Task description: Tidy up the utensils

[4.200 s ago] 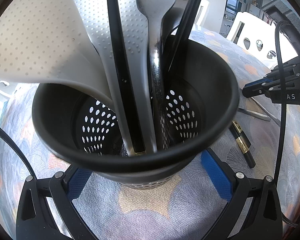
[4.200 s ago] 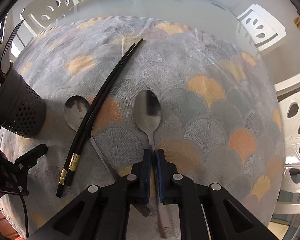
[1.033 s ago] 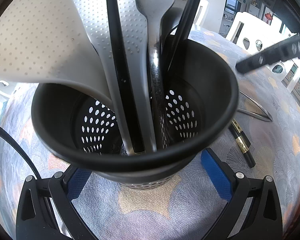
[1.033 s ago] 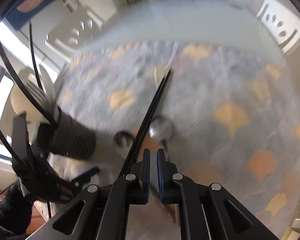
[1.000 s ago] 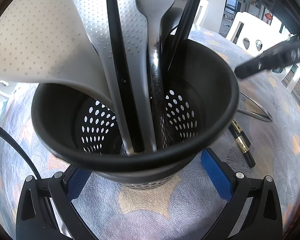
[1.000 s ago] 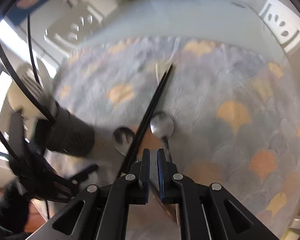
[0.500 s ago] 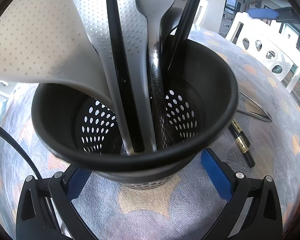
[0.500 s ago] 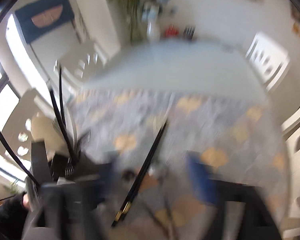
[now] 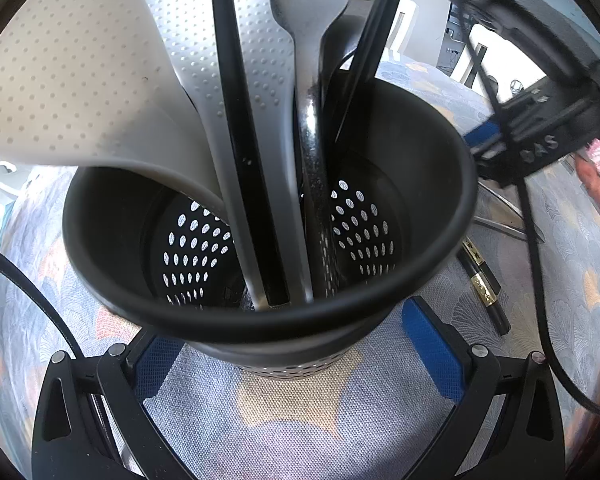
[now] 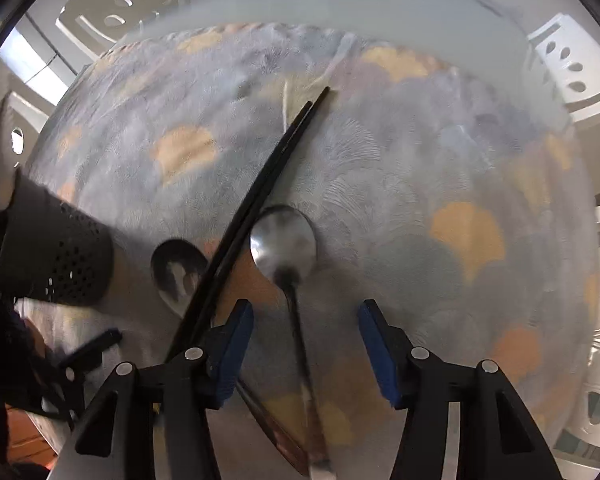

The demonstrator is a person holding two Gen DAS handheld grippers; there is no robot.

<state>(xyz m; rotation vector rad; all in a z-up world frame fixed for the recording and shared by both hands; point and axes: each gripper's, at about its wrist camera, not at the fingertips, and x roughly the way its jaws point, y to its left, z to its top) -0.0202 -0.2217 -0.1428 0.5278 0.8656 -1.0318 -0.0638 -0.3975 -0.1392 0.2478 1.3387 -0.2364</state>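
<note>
**Squarely over the spoon handle, not yet gripping**

Left wrist view. Looks steeply down into a black perforated holder [image 9: 440, 184] standing upright on a fan-patterned tablecloth [image 9: 292, 408]. Finds it well stocked: a pale dotted spatula [image 9: 72, 80] leaning out to the left, a grey dotted handle [image 9: 204, 40] beside it, a steel fork [image 9: 304, 8] tines up, and a black chopstick [image 9: 228, 80] crossing in front. Shows the left gripper [image 9: 296, 344] spread wide, one blue pad on each side of the holder's base, with a strip of cloth visible between the right-hand pad and the base (contact on the other side impossible to judge). Catches the gold-banded ends of a pair of chopsticks [image 9: 484, 292] lying on the cloth just right of the holder.

Right wrist view, somewhat blurred. Points almost straight down at the cloth-covered worktop [image 10: 340, 4]. Has the right gripper [image 10: 305, 312] about half open, jaws just now narrowing, with the thin handle of a steel spoon [image 10: 284, 240] running between the pads and touching neither. Places the spoon's bowl just beyond the fingertips. Puts the long chopsticks slanting past the left pad, a second spoon [image 10: 178, 276] left of them, and the holder at the far left edge.
</note>
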